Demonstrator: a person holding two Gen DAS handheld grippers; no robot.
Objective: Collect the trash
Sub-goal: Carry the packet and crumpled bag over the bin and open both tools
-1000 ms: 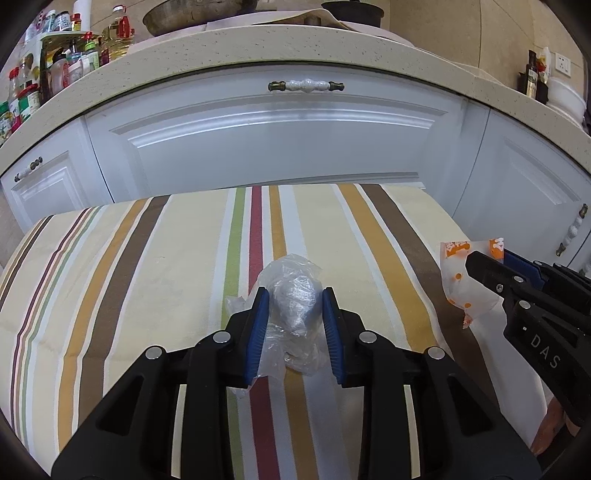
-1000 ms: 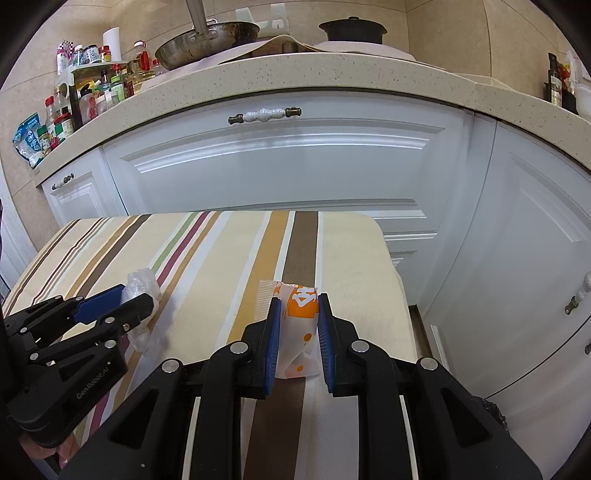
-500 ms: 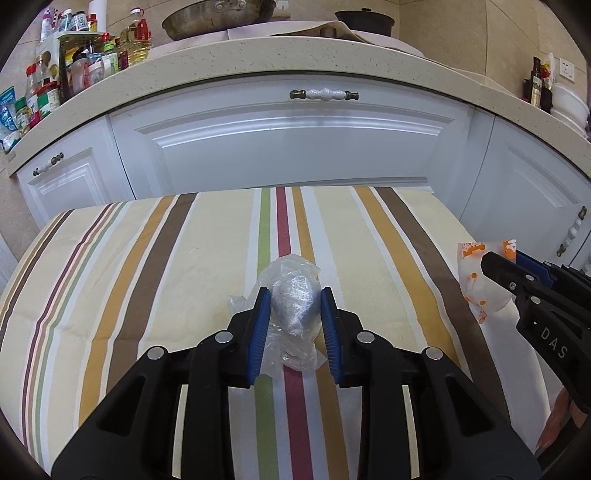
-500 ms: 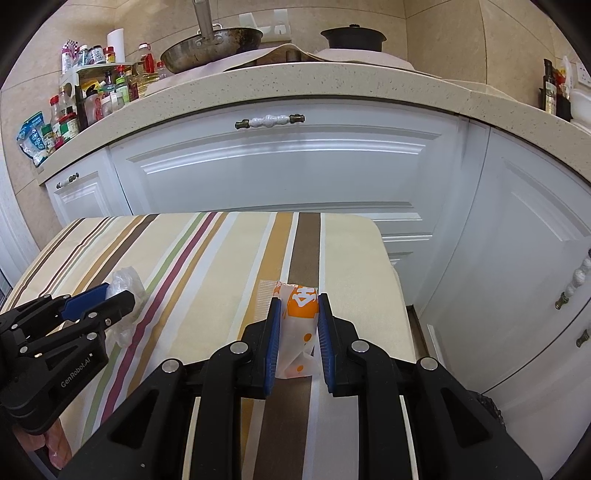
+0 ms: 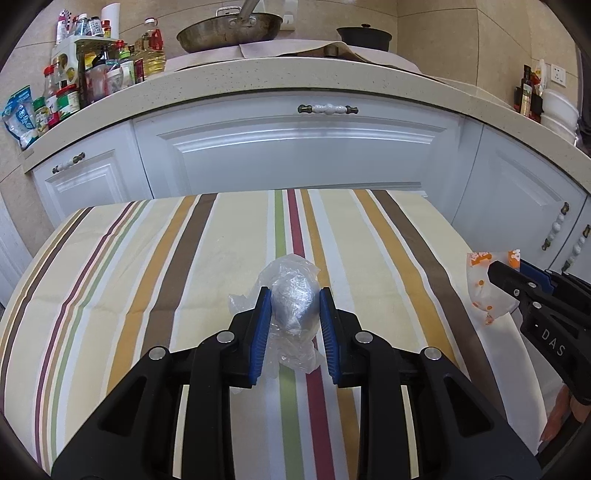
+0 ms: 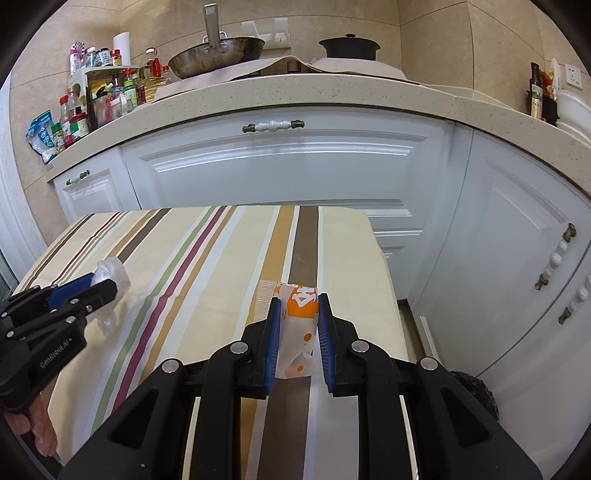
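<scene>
The left gripper (image 5: pixel 291 306) is still squeezing the crumpled clear plastic wad (image 5: pixel 291 299) between its blue pads, and the right gripper (image 6: pixel 298 314) is still pinching the orange-and-white wrapper (image 6: pixel 298 321), each closed down to the width of its load. Against the earlier frames both grips are unchanged — only the views are sitting higher, showing more of the wok (image 5: pixel 229 31) and black pot (image 5: pixel 364 35) on the stone worktop (image 5: pixel 295 77). The wad's long axis is running forward along the fingers, toward the white cabinets (image 5: pixel 295 155). The wrapper is likewise lying lengthwise between the pads, its orange end pointing ahead. Both are hanging just above the striped cloth (image 5: pixel 147 266) — the wad mid-cloth, the wrapper near the right edge.
</scene>
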